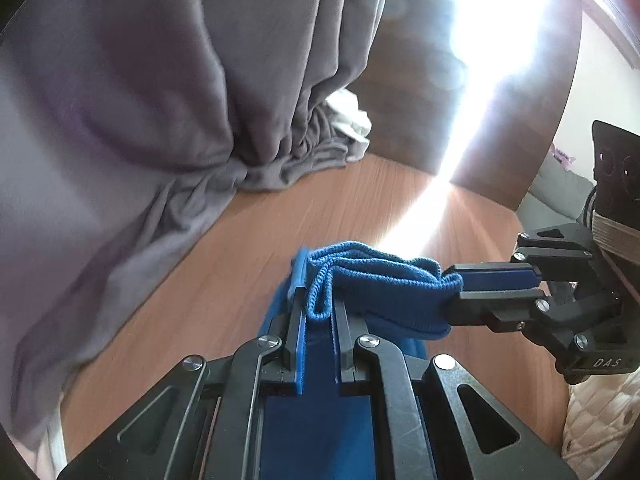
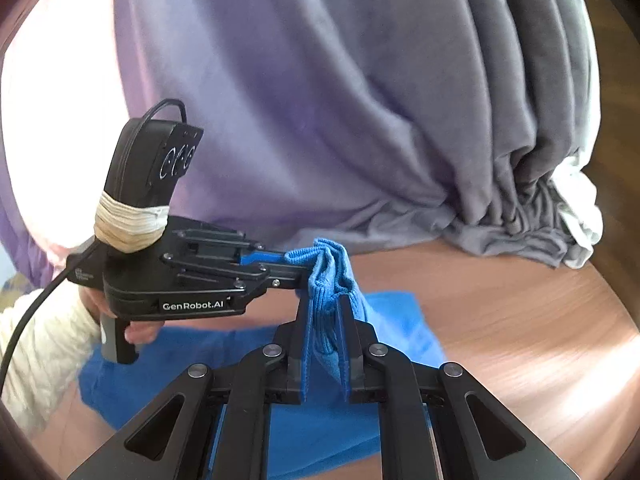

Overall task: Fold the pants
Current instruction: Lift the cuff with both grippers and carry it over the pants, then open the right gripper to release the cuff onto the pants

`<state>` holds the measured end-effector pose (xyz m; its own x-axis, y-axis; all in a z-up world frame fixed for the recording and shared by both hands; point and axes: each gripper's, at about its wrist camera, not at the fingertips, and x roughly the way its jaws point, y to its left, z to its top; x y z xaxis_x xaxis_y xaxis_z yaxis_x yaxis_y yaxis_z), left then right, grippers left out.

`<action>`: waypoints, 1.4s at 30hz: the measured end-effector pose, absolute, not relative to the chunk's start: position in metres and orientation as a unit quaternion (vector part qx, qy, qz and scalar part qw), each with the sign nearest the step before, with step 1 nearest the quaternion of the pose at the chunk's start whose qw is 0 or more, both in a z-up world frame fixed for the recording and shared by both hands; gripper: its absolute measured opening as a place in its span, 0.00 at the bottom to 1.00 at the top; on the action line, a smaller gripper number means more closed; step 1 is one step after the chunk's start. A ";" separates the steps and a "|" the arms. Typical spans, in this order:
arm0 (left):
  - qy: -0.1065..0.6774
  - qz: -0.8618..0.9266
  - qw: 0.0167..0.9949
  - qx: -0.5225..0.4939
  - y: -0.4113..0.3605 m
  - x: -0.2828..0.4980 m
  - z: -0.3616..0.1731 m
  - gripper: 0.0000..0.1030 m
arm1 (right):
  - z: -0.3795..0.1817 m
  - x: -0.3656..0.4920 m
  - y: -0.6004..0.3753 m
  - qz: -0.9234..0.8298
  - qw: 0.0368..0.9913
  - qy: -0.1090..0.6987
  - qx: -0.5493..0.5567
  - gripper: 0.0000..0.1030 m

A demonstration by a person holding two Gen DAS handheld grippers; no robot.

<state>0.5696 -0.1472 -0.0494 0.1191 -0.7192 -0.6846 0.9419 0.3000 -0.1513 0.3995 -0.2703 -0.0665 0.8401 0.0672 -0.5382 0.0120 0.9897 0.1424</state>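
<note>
The blue pants hang over a round wooden table, with their ribbed waistband lifted and bunched. My left gripper is shut on one end of the waistband. My right gripper comes in from the right and is shut on the other end. In the right wrist view my right gripper pinches the blue band, and the left gripper grips it from the left, very close. The rest of the pants drape down onto the table below both grippers.
A grey curtain hangs behind the table, its hem bunched on the tabletop. White cloth lies beside it. Bright sunlight glares across the table. The table's edge curves at the right. A white quilted sleeve is at the left.
</note>
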 end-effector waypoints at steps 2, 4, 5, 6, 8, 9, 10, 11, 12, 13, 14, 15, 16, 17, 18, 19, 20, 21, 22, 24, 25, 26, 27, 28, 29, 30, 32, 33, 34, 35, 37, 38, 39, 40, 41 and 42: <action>0.348 -0.564 0.731 0.164 -0.138 0.570 -0.055 0.10 | -0.074 0.401 -0.259 0.020 0.954 0.293 0.066 0.12; 0.353 -0.558 0.732 0.169 -0.130 0.568 -0.061 0.10 | -0.081 0.402 -0.251 0.029 0.950 0.304 0.064 0.12; 0.357 -0.555 0.732 0.172 -0.126 0.567 -0.065 0.11 | -0.084 0.402 -0.247 0.033 0.948 0.309 0.064 0.12; 0.362 -0.550 0.732 0.176 -0.122 0.565 -0.070 0.10 | -0.088 0.403 -0.241 0.039 0.946 0.315 0.063 0.12; 0.371 -0.536 0.736 0.184 -0.114 0.564 -0.079 0.10 | -0.095 0.402 -0.231 0.049 0.942 0.326 0.060 0.10; 0.375 -0.531 0.736 0.187 -0.110 0.564 -0.083 0.10 | -0.100 0.402 -0.225 0.059 0.939 0.334 0.058 0.06; 0.381 -0.527 0.736 0.189 -0.106 0.563 -0.088 0.10 | -0.102 0.400 -0.220 0.065 0.936 0.340 0.058 0.05; 0.389 -0.521 0.735 0.192 -0.101 0.563 -0.092 0.10 | -0.107 0.401 -0.214 0.077 0.932 0.350 0.060 0.05; 0.396 -0.513 0.736 0.196 -0.096 0.563 -0.097 0.10 | -0.110 0.401 -0.211 0.086 0.929 0.355 0.061 0.05; 0.402 -0.507 0.736 0.201 -0.092 0.562 -0.100 0.10 | -0.114 0.400 -0.208 0.094 0.926 0.362 0.062 0.05; 0.405 -0.499 0.738 0.206 -0.086 0.561 -0.103 0.11 | -0.117 0.400 -0.205 0.101 0.923 0.366 0.066 0.05; 0.407 -0.491 0.741 0.211 -0.081 0.561 -0.104 0.11 | -0.119 0.398 -0.203 0.111 0.919 0.372 0.068 0.05; 0.408 -0.482 0.745 0.215 -0.075 0.560 -0.104 0.11 | -0.120 0.395 -0.200 0.111 0.918 0.374 0.067 0.05; 0.410 -0.476 0.748 0.214 -0.071 0.560 -0.102 0.11 | -0.121 0.394 -0.200 0.108 0.917 0.377 0.067 0.06; 0.412 -0.474 0.749 0.214 -0.068 0.561 -0.101 0.11 | -0.122 0.395 -0.201 0.104 0.917 0.380 0.068 0.06; 0.413 -0.472 0.749 0.213 -0.066 0.561 -0.100 0.11 | -0.123 0.396 -0.204 0.099 0.916 0.383 0.072 0.07; 0.415 -0.472 0.748 0.213 -0.066 0.560 -0.097 0.13 | -0.124 0.398 -0.206 0.094 0.915 0.385 0.077 0.10; 0.416 -0.473 0.747 0.213 -0.067 0.560 -0.096 0.16 | -0.125 0.401 -0.210 0.087 0.914 0.387 0.083 0.13; 0.418 -0.475 0.746 0.211 -0.069 0.560 -0.095 0.18 | -0.126 0.404 -0.215 0.079 0.913 0.388 0.093 0.20; 0.418 -0.486 0.742 0.197 -0.076 0.560 -0.091 0.21 | -0.126 0.406 -0.225 0.065 0.914 0.387 0.108 0.28; 0.417 -0.492 0.740 0.192 -0.081 0.560 -0.089 0.21 | -0.126 0.407 -0.232 0.052 0.915 0.383 0.115 0.29; 0.416 -0.496 0.738 0.187 -0.087 0.560 -0.088 0.23 | -0.124 0.406 -0.236 0.042 0.916 0.381 0.118 0.32; 0.415 -0.498 0.738 0.188 -0.092 0.560 -0.087 0.23 | -0.123 0.407 -0.244 0.030 0.918 0.377 0.121 0.35; 0.412 -0.497 0.739 0.192 -0.097 0.560 -0.086 0.23 | -0.122 0.407 -0.250 0.018 0.919 0.374 0.125 0.41; 0.406 -0.497 0.741 0.197 -0.105 0.561 -0.084 0.23 | -0.121 0.406 -0.256 0.008 0.919 0.371 0.130 0.45; 0.403 -0.499 0.740 0.201 -0.111 0.562 -0.082 0.23 | -0.121 0.403 -0.265 -0.010 0.921 0.365 0.136 0.45; 0.398 -0.507 0.735 0.211 -0.127 0.564 -0.078 0.25 | -0.120 0.398 -0.279 -0.043 0.924 0.354 0.141 0.52; 0.396 -0.511 0.732 0.216 -0.134 0.564 -0.076 0.27 | -0.119 0.395 -0.284 -0.057 0.925 0.348 0.143 0.53; 0.391 -0.516 0.729 0.221 -0.142 0.564 -0.073 0.28 | -0.118 0.391 -0.291 -0.074 0.925 0.342 0.144 0.53; 0.385 -0.523 0.725 0.231 -0.154 0.564 -0.071 0.29 | -0.117 0.387 -0.296 -0.089 0.926 0.336 0.146 0.53; 0.381 -0.531 0.717 0.243 -0.171 0.564 -0.068 0.29 | -0.117 0.380 -0.306 -0.115 0.928 0.321 0.150 0.53; 0.383 -0.538 0.708 0.249 -0.182 0.564 -0.068 0.29 | -0.117 0.377 -0.311 -0.126 0.929 0.314 0.151 0.53; 0.385 -0.541 0.703 0.253 -0.189 0.564 -0.068 0.29 | -0.117 0.376 -0.315 -0.135 0.929 0.309 0.153 0.53; 0.387 -0.544 0.699 0.257 -0.196 0.565 -0.068 0.29 | -0.117 0.375 -0.317 -0.139 0.929 0.307 0.155 0.53; 0.389 -0.550 0.691 0.262 -0.206 0.566 -0.070 0.29 | -0.118 0.374 -0.320 -0.141 0.928 0.305 0.159 0.53; 0.391 -0.551 0.689 0.262 -0.212 0.567 -0.070 0.29 | -0.120 0.375 -0.324 -0.144 0.926 0.303 0.170 0.53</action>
<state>0.5672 -0.2116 -0.0703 0.0863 -0.5540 -0.8281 0.9644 0.2550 -0.0700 0.3746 -0.3243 -0.1205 0.7746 -0.1634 -0.6109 0.3698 0.9007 0.2279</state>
